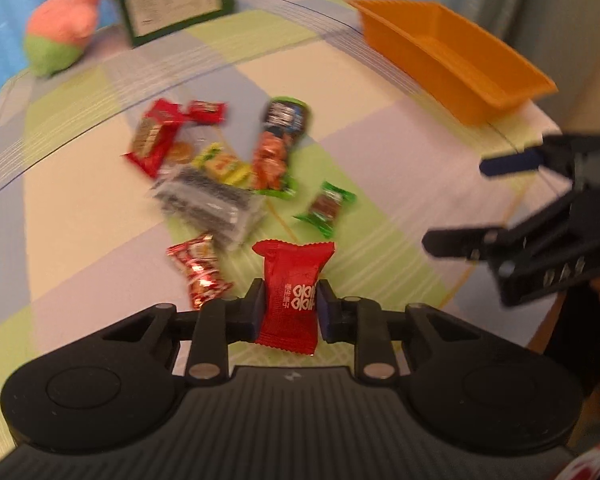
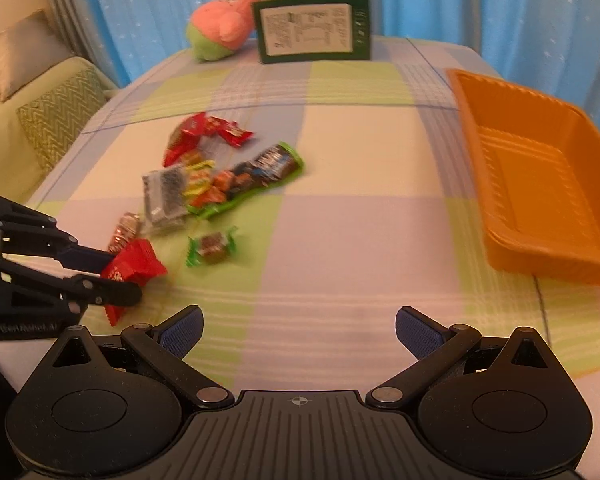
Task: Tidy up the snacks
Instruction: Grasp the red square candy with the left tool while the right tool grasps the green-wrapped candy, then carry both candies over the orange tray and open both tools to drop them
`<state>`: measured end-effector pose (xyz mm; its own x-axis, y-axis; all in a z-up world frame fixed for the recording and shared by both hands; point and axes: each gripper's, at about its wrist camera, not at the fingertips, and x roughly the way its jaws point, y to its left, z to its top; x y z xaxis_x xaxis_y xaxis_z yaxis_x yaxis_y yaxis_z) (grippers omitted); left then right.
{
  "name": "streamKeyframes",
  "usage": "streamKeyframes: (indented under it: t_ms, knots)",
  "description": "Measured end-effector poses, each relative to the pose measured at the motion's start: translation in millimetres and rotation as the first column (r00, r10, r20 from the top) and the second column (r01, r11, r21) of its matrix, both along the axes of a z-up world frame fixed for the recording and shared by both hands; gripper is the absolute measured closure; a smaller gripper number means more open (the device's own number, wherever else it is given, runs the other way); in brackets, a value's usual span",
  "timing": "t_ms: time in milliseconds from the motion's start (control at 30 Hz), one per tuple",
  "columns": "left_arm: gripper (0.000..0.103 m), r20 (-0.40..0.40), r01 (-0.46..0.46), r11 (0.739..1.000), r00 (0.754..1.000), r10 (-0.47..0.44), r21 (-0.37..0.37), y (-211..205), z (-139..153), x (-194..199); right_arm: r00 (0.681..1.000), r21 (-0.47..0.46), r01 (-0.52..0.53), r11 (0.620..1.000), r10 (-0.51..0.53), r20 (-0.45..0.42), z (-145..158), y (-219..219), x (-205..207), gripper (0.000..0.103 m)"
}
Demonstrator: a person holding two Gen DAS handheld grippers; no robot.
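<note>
My left gripper (image 1: 291, 306) is shut on a red snack packet (image 1: 292, 280) with white print, its pads pressing both sides; the same red packet (image 2: 134, 266) shows in the right wrist view between the left gripper (image 2: 114, 276) fingers. A pile of snacks (image 1: 212, 168) lies on the checked tablecloth beyond it, with a green candy (image 1: 327, 208) and a red foil candy (image 1: 199, 272) nearby. My right gripper (image 2: 298, 330) stands open over bare cloth, nothing between its fingers; it appears as the right gripper (image 1: 472, 204) at the right of the left wrist view. An orange tray (image 2: 540, 184) sits empty at the right.
A green box (image 2: 314, 28) and a pink and green plush toy (image 2: 220, 28) stand at the table's far edge before blue curtains. A sofa with cushions (image 2: 32, 120) is off the table's left side. The table edge (image 1: 548, 320) drops off near the right gripper.
</note>
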<state>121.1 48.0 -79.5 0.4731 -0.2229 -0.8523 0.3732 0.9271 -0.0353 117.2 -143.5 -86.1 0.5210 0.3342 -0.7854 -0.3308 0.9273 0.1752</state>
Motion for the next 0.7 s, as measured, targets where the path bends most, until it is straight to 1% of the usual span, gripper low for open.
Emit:
streamKeyframes:
  t_ms: [67, 167, 267, 367, 433, 467, 600, 700]
  knots:
    - [0.080, 0.017, -0.080, 0.996, 0.997, 0.080, -0.031, 9, 9, -2, 0.999, 0.004, -0.029, 1.000, 0.029, 0.024, -1, 10, 3, 0.012]
    - [0.080, 0.045, -0.179, 0.982, 0.982, 0.182, -0.058, 21, 21, -5, 0.996, 0.008, -0.067, 0.998, 0.066, 0.062, -4, 26, 7, 0.017]
    - [0.080, 0.067, -0.260, 0.962, 0.962, 0.266, -0.085, 31, 32, -10, 0.991, 0.016, -0.100, 0.995, 0.099, 0.091, -8, 43, 11, 0.022]
    - [0.080, 0.080, -0.309, 0.946, 0.945, 0.317, -0.102, 36, 37, -15, 0.986, 0.002, -0.121, 0.993, 0.120, 0.112, -14, 60, 15, 0.027]
    - [0.080, 0.079, -0.329, 0.937, 0.938, 0.339, -0.115, 39, 38, -18, 0.984, -0.020, -0.133, 0.991, 0.135, 0.119, -19, 70, 19, 0.032]
    - [0.080, 0.076, -0.337, 0.934, 0.935, 0.347, -0.122, 40, 38, -19, 0.983, -0.027, -0.138, 0.990, 0.140, 0.121, -20, 74, 21, 0.037]
    - [0.080, 0.072, -0.353, 0.925, 0.928, 0.365, -0.138, 41, 38, -23, 0.982, -0.044, -0.149, 0.988, 0.153, 0.114, -25, 84, 27, 0.044]
    - [0.080, 0.072, -0.361, 0.920, 0.925, 0.374, -0.150, 41, 39, -25, 0.983, -0.044, -0.151, 0.988, 0.155, 0.097, -26, 85, 28, 0.054]
